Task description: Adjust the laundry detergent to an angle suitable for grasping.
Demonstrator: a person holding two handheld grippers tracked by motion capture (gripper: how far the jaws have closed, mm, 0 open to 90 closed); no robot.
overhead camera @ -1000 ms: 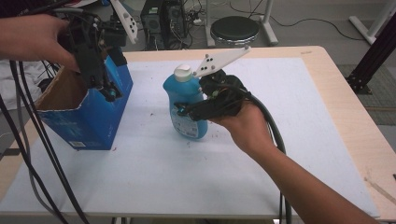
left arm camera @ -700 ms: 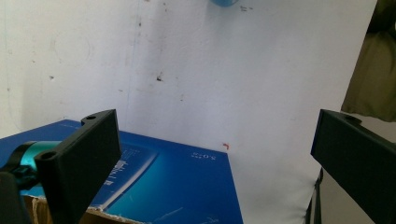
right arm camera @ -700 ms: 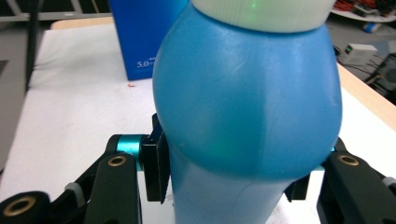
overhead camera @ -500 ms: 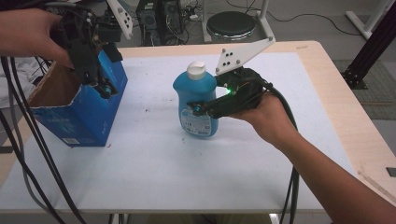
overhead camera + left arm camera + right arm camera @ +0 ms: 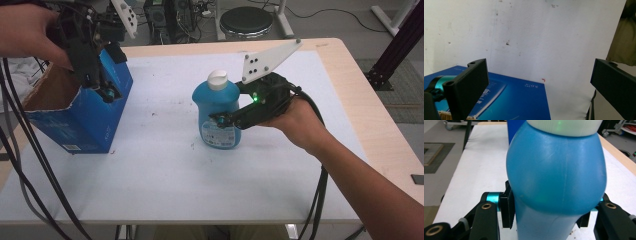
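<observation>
The person's right forearm (image 5: 350, 175) is coming in from the near edge of the table (image 5: 350, 60), and it is carrying the right gripper (image 5: 227, 120) towards the blue bottle (image 5: 217, 112), the landmark for everything else here. That gripper is clamping the bottle: in the right gripper view its two black jaws are pressing on either side of the bottle's narrower waist (image 5: 544, 225), just under the bulging shoulder, with the white cap (image 5: 564, 126) sitting above. The bottle is standing upright near the middle of the white table cover (image 5: 165, 165), with its label facing the near edge. The grey three-cornered plate (image 5: 267, 62) is rising from the gripper just right of the bottle's cap, and a small green light is glowing on the gripper body beside it.

Left of the bottle and well apart from it, a blue cardboard box (image 5: 85, 122) is lying near the table's left edge with its open brown mouth turned to the left. The left gripper (image 5: 102, 90) is hanging over the box's upper edge, held by the person's left hand (image 5: 30, 30). In the left gripper view its jaws are standing wide apart with nothing between them, and the box's blue face (image 5: 519, 100) is showing below them.

Beyond the bottle, past the far edge of the table, a round black stool (image 5: 247, 20) is standing on the floor.
</observation>
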